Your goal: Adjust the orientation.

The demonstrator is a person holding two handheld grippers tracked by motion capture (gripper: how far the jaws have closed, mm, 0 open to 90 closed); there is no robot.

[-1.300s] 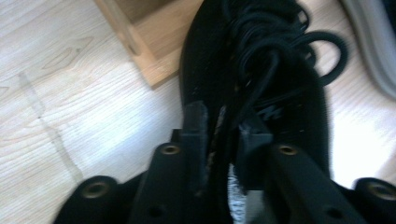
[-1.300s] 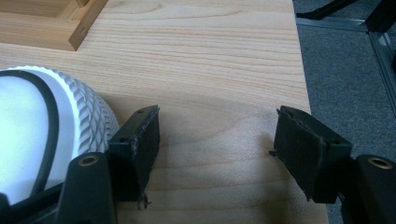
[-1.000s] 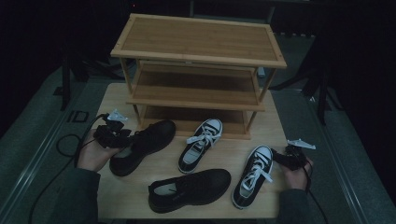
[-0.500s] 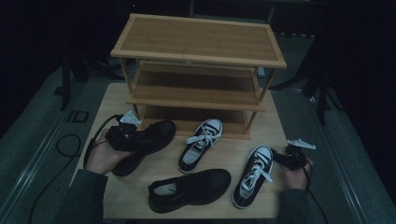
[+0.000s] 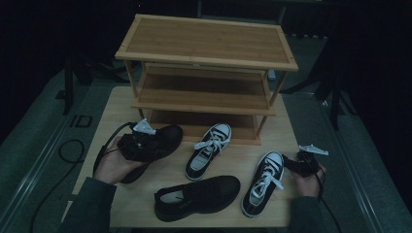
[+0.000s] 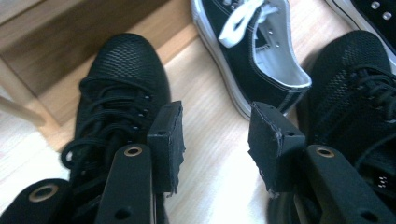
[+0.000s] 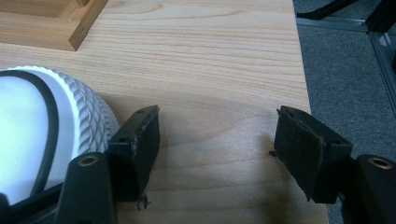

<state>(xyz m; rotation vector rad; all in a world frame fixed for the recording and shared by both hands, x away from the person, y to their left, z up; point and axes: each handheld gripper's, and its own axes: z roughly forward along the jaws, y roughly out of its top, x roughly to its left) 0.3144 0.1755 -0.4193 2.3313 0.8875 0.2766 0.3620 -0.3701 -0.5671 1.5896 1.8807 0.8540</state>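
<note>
With the left gripper (image 6: pixel 215 135) spread beside the black mesh shoe (image 6: pixel 119 88) at frame left, its collar is best pinched before lifting; the right gripper (image 7: pixel 217 154) is spread, idle.

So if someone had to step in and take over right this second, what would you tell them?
Left gripper: jaws open, over the black mesh shoe at the table's left; nothing gripped.
Right gripper: open, beside the toe of the right sneaker, holding nothing.
The other sneaker and the second black shoe lie on the table.
Done: nothing; the wooden rack has no shoes on it.
Left: probably all four shoes onto the rack.
</note>
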